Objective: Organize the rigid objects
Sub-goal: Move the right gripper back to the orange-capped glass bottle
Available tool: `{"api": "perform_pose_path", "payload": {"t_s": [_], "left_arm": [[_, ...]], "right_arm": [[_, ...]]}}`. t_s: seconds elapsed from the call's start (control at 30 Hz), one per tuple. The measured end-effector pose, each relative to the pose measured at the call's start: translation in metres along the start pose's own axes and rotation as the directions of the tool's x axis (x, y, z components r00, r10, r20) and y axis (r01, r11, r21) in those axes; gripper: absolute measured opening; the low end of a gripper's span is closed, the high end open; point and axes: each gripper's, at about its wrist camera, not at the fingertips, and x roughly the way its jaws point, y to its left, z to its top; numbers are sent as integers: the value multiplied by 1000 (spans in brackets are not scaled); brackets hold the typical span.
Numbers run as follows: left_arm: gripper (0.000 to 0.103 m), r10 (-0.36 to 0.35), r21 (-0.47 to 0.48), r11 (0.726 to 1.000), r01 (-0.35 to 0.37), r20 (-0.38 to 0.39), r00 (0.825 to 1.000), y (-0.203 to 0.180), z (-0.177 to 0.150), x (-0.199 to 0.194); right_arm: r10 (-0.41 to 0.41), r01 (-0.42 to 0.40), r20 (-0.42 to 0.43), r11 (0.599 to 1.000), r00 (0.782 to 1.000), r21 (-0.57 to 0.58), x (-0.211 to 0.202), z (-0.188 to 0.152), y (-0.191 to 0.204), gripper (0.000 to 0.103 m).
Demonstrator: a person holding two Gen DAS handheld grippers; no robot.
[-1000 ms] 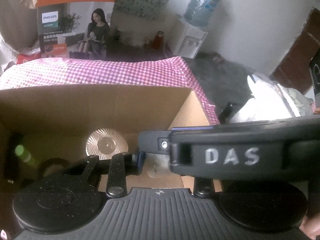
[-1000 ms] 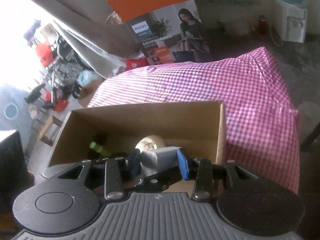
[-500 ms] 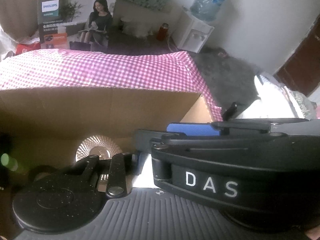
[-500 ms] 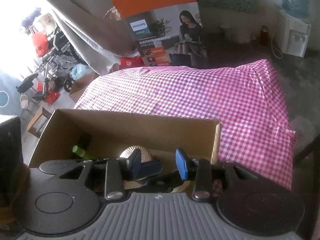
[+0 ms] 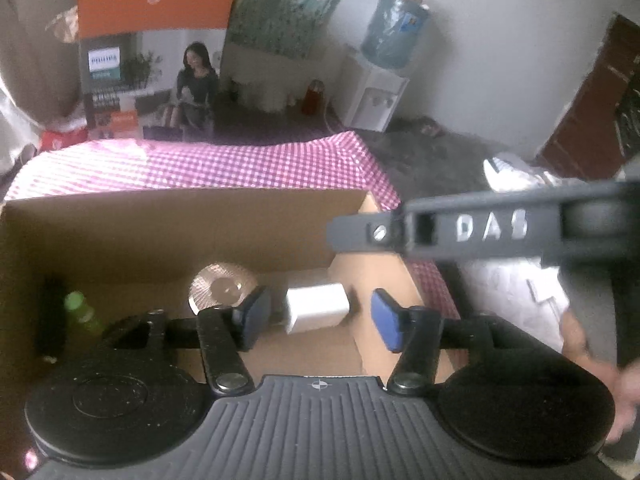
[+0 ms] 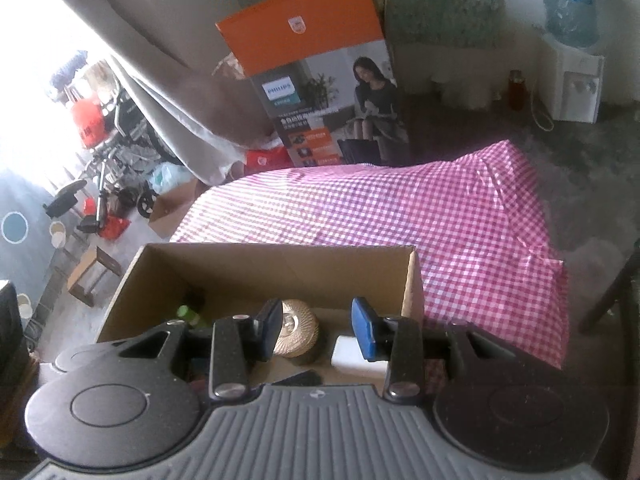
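Three or more items already lie boxed; nothing visible remains outside.
Left gripper (image 5: 316, 318) opening above the white adapter (image 5: 316, 307), unpinched; right gripper (image 6: 316, 330) parted, empty; brass disc (image 6: 295, 334) rests in the cardboard box (image 6: 276, 258).

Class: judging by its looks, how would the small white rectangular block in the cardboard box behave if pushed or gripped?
The small white rectangular block probably slides rather than rolls, having flat faces. It looks rigid and likely light. Its smooth surface may slip.

White charger block (image 5: 316, 307), ribbed gold disc (image 5: 222, 289), green-capped bottle (image 5: 80, 312), inside cardboard box (image 5: 180, 224)

1 box (image 5: 160, 232), 1 charger (image 5: 316, 307), 1 disc (image 5: 222, 290), 1 bottle (image 5: 80, 312)
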Motion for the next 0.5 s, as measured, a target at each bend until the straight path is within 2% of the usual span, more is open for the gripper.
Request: {"api": "perform_pose_path", "payload": {"t_s": [0.07,0.13,0.27,0.37,0.5], "left_arm": [[67,-4,12,1000,4,21,1000,-1,-9,-17],[69,-11,29,1000,9,47,999,-1,-19,-35],[78,-23,81,997,16,88,996,-3,-41,-66],[81,-26,131,991,12,108,994,-2,-62,-87],[83,-29,147,989,10,124,992,8,-94,-112]], "right_arm": [[-1,1,8,1000,1000,-6,-10,-4,5,41],[-1,1,8,1000,1000,-5,-17,-8,9,41],[35,-35,2,999,999,10,-32,-21,20,41],[90,-90,19,996,996,17,-50,-39,33,41],[184,-186,46,982,982,37,-73,-72,54,43]]}}
